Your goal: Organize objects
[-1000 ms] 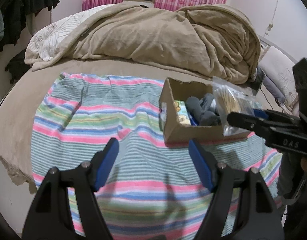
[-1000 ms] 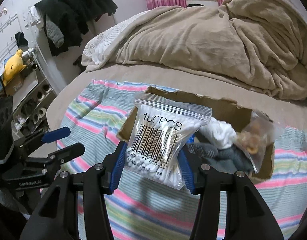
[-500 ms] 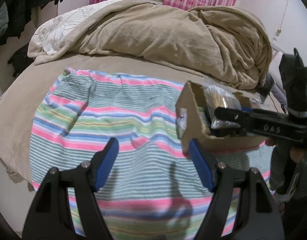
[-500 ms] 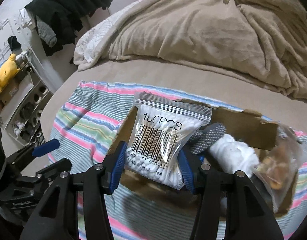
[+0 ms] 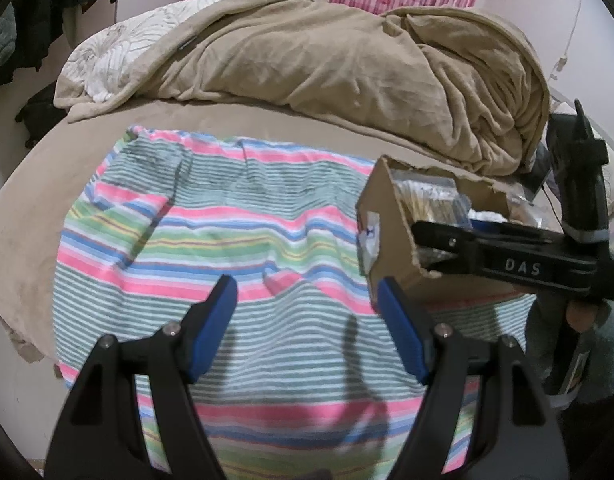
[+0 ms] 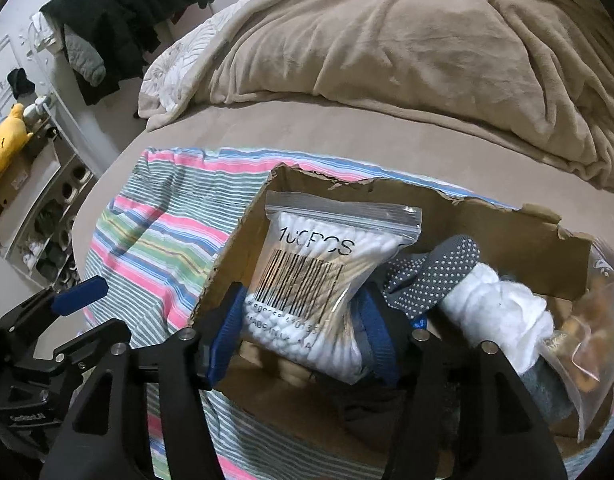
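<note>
The right gripper (image 6: 303, 332) has the clear zip bag of white cotton swabs with the barcode label (image 6: 327, 280) down inside the torn brown cardboard box (image 6: 487, 224), at its left end, and its jaws are opening with the bag between the blue pads, which look to be just letting go. To do this well, I'd let the jaws spread fully before lifting, then draw the gripper straight back up so the pads don't snag the slippery plastic and drag the bag out again. The bag leans against the left wall of the box, beside a grey dotted sock (image 6: 431, 276) and a white rolled cloth (image 6: 503, 312); a small clear bag of brown pieces (image 6: 587, 340) sits at the right end.

The left gripper (image 5: 307, 328) hovers wide open and empty over the striped pink, green and blue towel (image 5: 211, 232), near that towel's front edge, with the box's left corner just beside it.

A second ago the swab bag was pinched firmly above the box's front left corner; now it is lowered inside and the grip is loosening. The left gripper's opening is unchanged.
</note>
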`<action>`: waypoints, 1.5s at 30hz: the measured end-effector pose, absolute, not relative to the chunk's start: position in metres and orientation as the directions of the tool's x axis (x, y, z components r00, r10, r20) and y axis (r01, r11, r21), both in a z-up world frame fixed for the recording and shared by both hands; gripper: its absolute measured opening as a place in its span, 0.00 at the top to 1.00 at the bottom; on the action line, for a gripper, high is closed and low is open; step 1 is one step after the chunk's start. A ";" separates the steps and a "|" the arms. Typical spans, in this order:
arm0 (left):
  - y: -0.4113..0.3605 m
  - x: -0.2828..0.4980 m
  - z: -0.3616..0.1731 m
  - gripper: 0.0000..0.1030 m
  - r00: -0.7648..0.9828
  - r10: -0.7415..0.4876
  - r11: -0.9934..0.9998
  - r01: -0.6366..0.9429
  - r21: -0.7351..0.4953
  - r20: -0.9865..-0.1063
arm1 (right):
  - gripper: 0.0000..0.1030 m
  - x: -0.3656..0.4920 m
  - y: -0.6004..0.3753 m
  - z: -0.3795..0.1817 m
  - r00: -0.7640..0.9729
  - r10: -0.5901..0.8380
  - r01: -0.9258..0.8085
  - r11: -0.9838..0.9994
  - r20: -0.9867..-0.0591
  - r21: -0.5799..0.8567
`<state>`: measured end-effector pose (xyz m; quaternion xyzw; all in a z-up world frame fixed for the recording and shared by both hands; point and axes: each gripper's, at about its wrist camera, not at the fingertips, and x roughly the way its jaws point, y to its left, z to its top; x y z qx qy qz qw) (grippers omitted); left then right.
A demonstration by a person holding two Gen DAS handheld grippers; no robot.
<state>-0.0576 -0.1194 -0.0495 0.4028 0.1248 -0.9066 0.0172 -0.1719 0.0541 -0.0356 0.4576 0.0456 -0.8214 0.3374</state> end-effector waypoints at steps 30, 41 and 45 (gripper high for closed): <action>-0.015 -0.001 0.015 0.28 -0.708 0.083 -0.990 0.021 -0.139 -0.701 | 0.24 -0.083 0.177 0.034 -0.513 -0.509 0.526 -0.823 -0.691 0.215; 0.005 0.030 0.015 0.28 -0.701 0.023 -0.993 0.067 -0.097 -0.713 | 0.24 -0.037 0.215 0.044 -0.564 -0.465 0.485 -0.855 -0.682 0.183; 0.010 0.039 0.011 0.28 -0.693 0.028 -0.992 0.068 -0.104 -0.720 | 0.24 -0.019 0.224 0.044 -0.576 -0.449 0.471 -0.865 -0.683 0.172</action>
